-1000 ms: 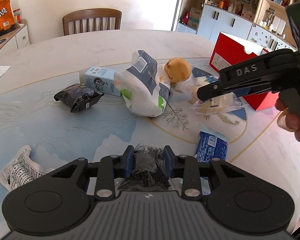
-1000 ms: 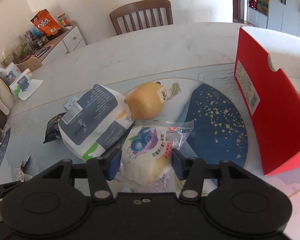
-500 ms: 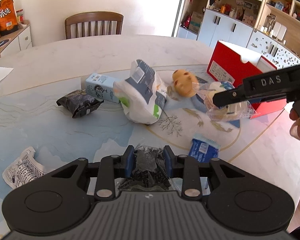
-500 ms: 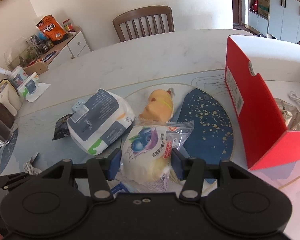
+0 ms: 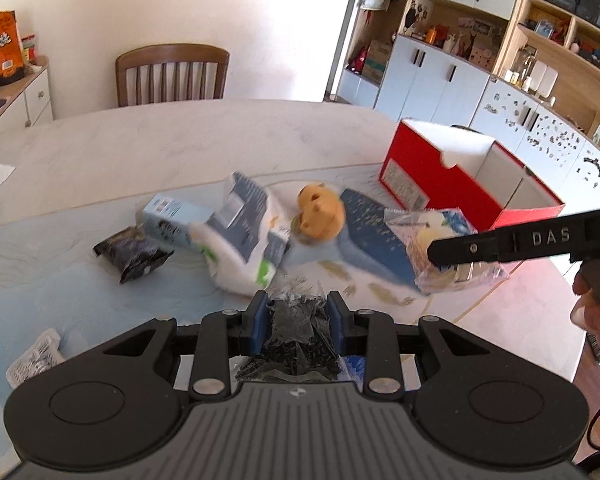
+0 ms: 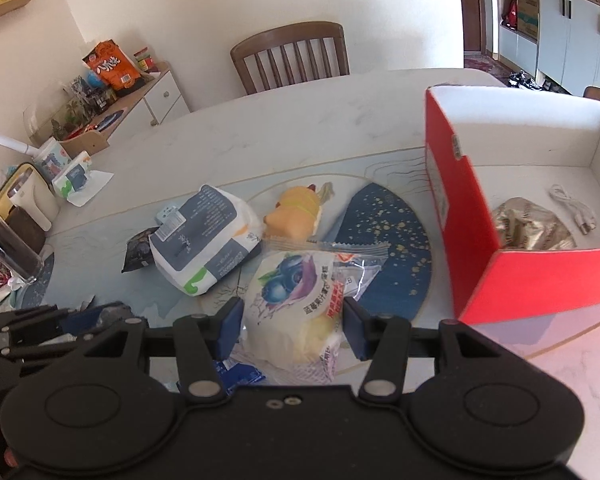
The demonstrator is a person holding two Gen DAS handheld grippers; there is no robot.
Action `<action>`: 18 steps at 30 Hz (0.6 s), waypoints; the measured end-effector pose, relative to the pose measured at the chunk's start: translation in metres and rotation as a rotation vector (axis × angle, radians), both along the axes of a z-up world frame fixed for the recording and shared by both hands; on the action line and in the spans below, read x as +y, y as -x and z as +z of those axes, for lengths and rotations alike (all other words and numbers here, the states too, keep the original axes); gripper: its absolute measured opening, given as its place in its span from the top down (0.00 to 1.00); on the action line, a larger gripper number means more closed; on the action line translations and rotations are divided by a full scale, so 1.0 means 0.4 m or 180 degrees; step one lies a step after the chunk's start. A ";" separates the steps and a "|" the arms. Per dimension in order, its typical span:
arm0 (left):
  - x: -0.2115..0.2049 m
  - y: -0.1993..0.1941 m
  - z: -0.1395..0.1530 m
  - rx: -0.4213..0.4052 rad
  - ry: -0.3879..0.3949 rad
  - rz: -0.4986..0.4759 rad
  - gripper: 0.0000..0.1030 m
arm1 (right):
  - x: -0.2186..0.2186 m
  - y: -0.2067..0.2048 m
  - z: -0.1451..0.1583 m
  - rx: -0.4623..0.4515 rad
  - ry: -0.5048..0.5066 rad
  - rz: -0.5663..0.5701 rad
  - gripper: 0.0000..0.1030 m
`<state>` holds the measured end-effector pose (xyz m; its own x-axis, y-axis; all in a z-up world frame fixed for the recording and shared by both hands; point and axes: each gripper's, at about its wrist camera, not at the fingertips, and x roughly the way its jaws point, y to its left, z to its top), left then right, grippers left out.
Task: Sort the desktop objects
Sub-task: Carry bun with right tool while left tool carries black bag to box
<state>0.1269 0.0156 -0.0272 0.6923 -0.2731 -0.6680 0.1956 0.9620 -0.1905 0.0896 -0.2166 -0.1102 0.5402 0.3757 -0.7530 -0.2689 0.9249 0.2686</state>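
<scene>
Crinkly plastic bun pack [image 6: 296,312] – light, squashy, slippery – sits clamped mid-body in right gripper [image 6: 293,326] near red box [image 6: 456,196]; left gripper [image 5: 296,322] jaws pinch black bag [image 5: 296,340] w/ loose bits, above table [image 5: 148,140].

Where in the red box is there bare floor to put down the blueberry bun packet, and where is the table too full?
Inside the red cardboard box, the white floor is bare at the far end, beyond the crumpled gold foil bag and the white cable. The table is crowded left of the box, around the white-and-grey tissue pack and the yellow plush toy.
</scene>
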 end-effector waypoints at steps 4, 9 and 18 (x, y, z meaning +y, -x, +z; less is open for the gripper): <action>-0.027 -0.010 0.029 -0.0058 0.0030 -0.0049 0.71 | -0.027 0.005 0.027 -0.0049 0.0015 -0.0011 0.49; -0.064 -0.023 0.064 -0.0124 0.0056 -0.0098 0.71 | -0.074 0.001 0.066 -0.0146 0.0017 -0.0023 0.49; -0.142 -0.054 0.087 -0.0153 0.0004 -0.0116 0.71 | -0.188 -0.032 0.106 -0.0306 0.0031 -0.0119 0.49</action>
